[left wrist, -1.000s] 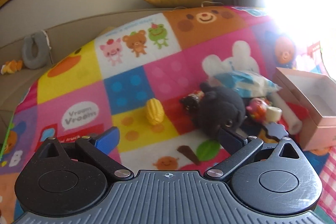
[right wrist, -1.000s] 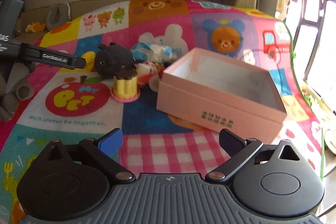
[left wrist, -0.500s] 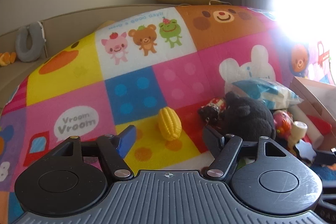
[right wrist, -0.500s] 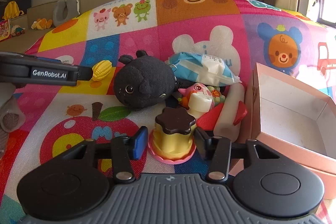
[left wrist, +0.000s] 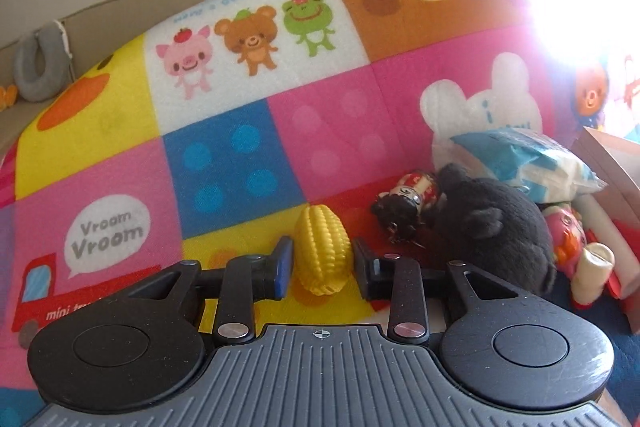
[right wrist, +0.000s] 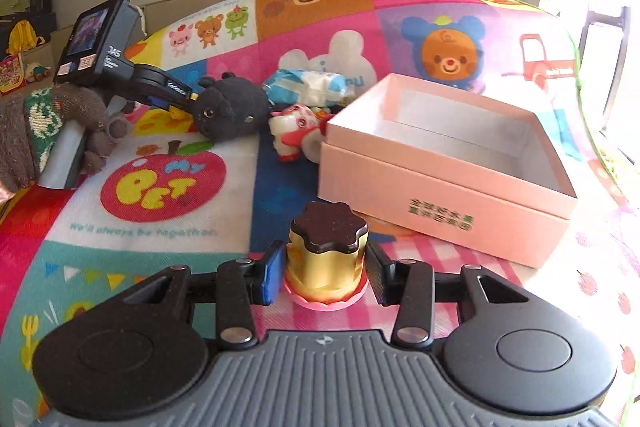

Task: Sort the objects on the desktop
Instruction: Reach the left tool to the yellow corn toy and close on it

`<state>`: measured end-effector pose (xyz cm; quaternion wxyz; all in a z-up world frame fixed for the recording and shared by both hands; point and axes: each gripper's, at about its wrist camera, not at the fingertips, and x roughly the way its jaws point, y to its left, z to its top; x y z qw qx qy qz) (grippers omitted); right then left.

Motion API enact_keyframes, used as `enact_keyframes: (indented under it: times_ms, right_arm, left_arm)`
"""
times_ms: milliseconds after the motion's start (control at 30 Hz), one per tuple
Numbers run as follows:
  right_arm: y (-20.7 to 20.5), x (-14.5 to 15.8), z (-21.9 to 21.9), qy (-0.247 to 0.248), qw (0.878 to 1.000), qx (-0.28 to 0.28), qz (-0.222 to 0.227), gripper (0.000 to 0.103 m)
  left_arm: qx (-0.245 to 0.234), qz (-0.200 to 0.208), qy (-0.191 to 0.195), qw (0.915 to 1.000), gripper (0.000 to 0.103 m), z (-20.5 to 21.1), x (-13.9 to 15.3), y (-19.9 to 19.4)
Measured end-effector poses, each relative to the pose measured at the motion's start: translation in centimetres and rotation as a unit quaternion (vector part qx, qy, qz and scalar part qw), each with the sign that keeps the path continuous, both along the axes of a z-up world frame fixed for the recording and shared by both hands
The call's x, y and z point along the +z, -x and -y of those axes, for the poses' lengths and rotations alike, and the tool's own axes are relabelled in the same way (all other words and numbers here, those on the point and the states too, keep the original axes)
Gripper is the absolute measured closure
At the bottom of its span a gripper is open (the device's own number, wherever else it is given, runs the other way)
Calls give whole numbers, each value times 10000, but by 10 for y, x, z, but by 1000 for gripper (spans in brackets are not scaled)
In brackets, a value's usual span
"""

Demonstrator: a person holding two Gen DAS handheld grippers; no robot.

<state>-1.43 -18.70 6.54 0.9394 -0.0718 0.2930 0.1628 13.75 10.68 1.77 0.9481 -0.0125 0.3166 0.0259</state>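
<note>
Patchwork play mat: pink box (right wrist: 448, 163) empty, left gripper (left wrist: 322, 265) clamped on toy corn (left wrist: 322, 253), right gripper (right wrist: 324, 269) clamped on pudding toy (right wrist: 326, 255), pile beside box unsorted.

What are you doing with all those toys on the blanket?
A person is tidying toys with two tongs. The left tongs have just closed on a yellow toy corn lying on the blanket. The right tongs grip a toy pudding near the empty pink box. The black plush and other toys wait beside the box.
</note>
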Motion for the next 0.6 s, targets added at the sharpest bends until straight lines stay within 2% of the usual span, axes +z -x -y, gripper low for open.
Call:
enact_keyframes:
  times_ms: [100, 200, 300, 433, 467, 533, 600]
  right_arm:
    - [9, 0, 21, -82, 9995, -303, 89, 60]
    - [11, -2, 33, -236, 9984, -509, 119, 60]
    - [11, -8, 40, -393, 9969, -673, 65, 60]
    - [15, -9, 44, -583, 9950, -804, 86, 59]
    - [18, -8, 45, -630, 9946, -819, 111, 55]
    - [22, -7, 48, -681, 9935, -900, 145, 34]
    - [28, -7, 52, -731, 9923, -972, 232, 22]
  left_arm:
    - [-324, 132, -132, 9993, 68, 16, 10, 37]
    - [-888, 330, -57, 9955, 68, 44, 26, 86]
    - [-1552, 360, 84, 9872, 68, 82, 33, 126]
    - [-2320, 56, 280, 9723, 67, 131, 21, 161]
    - [-2444, -14, 285, 9693, 67, 139, 16, 166]
    - [-2570, -89, 225, 9661, 67, 152, 8, 174]
    - [-2562, -156, 170, 9663, 66, 157, 1, 181]
